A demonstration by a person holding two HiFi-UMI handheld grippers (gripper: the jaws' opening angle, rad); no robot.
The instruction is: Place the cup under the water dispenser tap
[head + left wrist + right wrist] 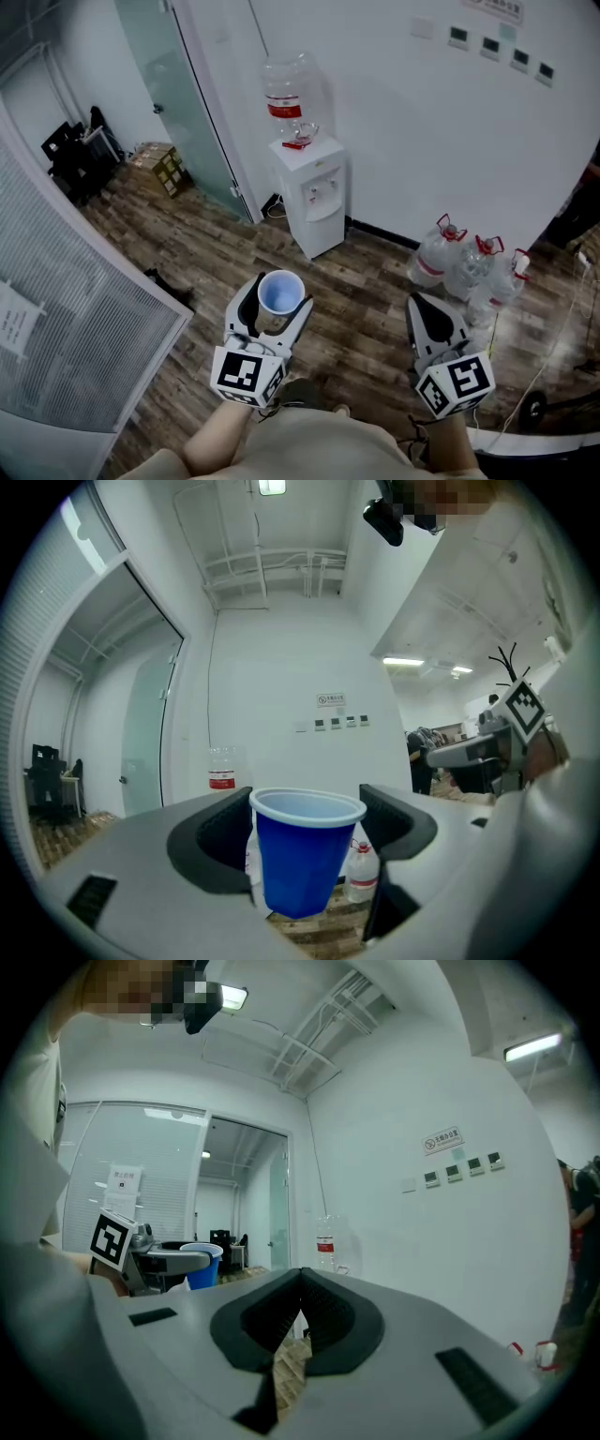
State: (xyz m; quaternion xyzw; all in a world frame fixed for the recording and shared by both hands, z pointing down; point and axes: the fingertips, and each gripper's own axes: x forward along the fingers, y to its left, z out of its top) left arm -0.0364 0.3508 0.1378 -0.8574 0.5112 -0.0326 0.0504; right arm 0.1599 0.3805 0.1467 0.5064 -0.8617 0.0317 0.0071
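The cup [280, 292] is being held in the lower middle of the head view, upright, well apart from the water dispenser [313, 195] that is standing against the wall [403, 122] in the upper middle. In the left gripper view the cup's base is being hidden behind the grey gripper body, and only its rim and tapering side are being shown. The dispenser's taps [323, 192] are being shown too small for their shape to be made out, and in the right gripper view the dispenser's cabinet is being covered by the jaws, with only its bottle [324, 1241] left in sight. The person's forearms are being cut off at the bottom edge of the head view. The cup is smooth blue plastic with a pale inside and a rolled rim; the dispenser is a white box being topped by a clear bottle with a red label; the floor [366, 309] is dark wood-grain plank, and clear spare bottles [469, 267] with red caps are being kept at the right by the wall. The left gripper [278, 307] is being held level, its dark padded jaws being pressed on the cup's sides. The right gripper [433, 323] is being held level beside it at the lower right, its jaws being kept together with nothing between them.
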